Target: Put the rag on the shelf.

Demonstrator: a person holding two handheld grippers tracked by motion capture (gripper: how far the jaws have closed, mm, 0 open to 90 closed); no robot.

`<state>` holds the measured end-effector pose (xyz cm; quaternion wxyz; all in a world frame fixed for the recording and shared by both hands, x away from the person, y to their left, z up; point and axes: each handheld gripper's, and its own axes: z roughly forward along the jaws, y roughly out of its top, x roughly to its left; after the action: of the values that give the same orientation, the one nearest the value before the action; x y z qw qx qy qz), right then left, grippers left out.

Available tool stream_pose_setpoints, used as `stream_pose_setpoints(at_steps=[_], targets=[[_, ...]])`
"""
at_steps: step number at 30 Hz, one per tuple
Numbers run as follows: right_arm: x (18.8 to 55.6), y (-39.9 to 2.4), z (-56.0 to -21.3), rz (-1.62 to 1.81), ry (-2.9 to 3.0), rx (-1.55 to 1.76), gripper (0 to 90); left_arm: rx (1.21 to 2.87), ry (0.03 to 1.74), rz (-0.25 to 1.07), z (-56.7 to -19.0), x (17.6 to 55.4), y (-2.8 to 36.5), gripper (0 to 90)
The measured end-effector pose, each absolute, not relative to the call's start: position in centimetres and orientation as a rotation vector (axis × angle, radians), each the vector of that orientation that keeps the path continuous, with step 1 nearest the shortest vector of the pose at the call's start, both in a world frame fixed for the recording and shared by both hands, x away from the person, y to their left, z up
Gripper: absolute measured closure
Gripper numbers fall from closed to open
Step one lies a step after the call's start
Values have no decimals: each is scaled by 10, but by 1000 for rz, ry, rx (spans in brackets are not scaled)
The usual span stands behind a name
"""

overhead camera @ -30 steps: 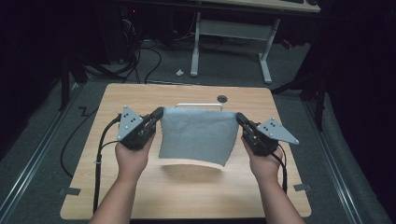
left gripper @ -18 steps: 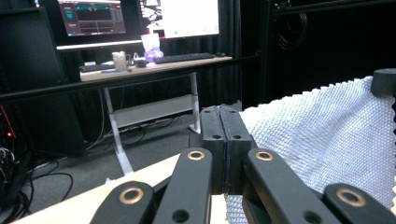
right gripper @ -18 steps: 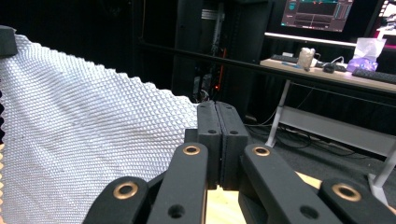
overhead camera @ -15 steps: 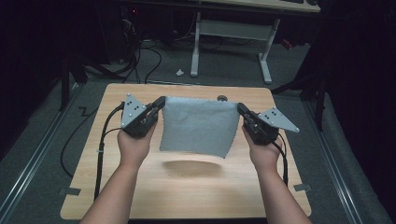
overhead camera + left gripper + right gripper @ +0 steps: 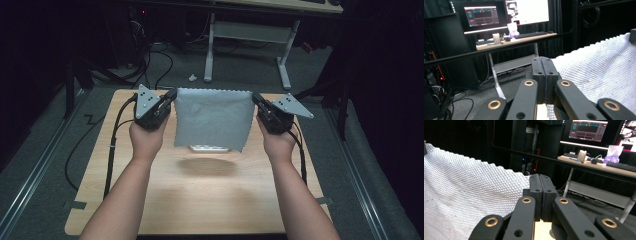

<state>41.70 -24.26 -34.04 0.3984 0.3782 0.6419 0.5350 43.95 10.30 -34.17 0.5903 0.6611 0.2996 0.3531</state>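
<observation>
A grey textured cloth hangs stretched in the air above the wooden table, held by its two top corners. My left gripper is shut on the cloth's top left corner, my right gripper on its top right corner. In the left gripper view the jaws are pressed together with the cloth spreading off to the right. The right gripper view has the closed jaws pinching the cloth, which spreads left. A small white flat object lies on the table under the cloth's lower edge.
Cables trail from the left gripper across the table's left side. A desk with white legs stands beyond the table's far edge. Monitors and a keyboard sit on that desk. Dark floor surrounds the table.
Both hands have carried the cloth up and toward the far edge of the table. Its lower edge has lifted off the table and now hangs free, uncovering the small white object.
</observation>
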Motion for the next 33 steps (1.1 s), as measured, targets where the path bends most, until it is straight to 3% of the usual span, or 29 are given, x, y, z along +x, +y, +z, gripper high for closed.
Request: stream_pose_setpoints(at_steps=[8, 17, 25, 33], targets=[[431, -247, -330, 1363, 1599, 975, 900, 1537, 683, 863, -338, 445, 96, 899], [460, -244, -329, 1334, 1649, 1016, 900, 1578, 763, 876, -342, 476, 94, 899], [492, -238, -361, 1171, 1825, 1087, 900, 1735, 859, 799, -383, 501, 91, 899], [495, -242, -400, 1164, 1911, 1147, 900, 1792, 888, 734, -422, 495, 90, 899]])
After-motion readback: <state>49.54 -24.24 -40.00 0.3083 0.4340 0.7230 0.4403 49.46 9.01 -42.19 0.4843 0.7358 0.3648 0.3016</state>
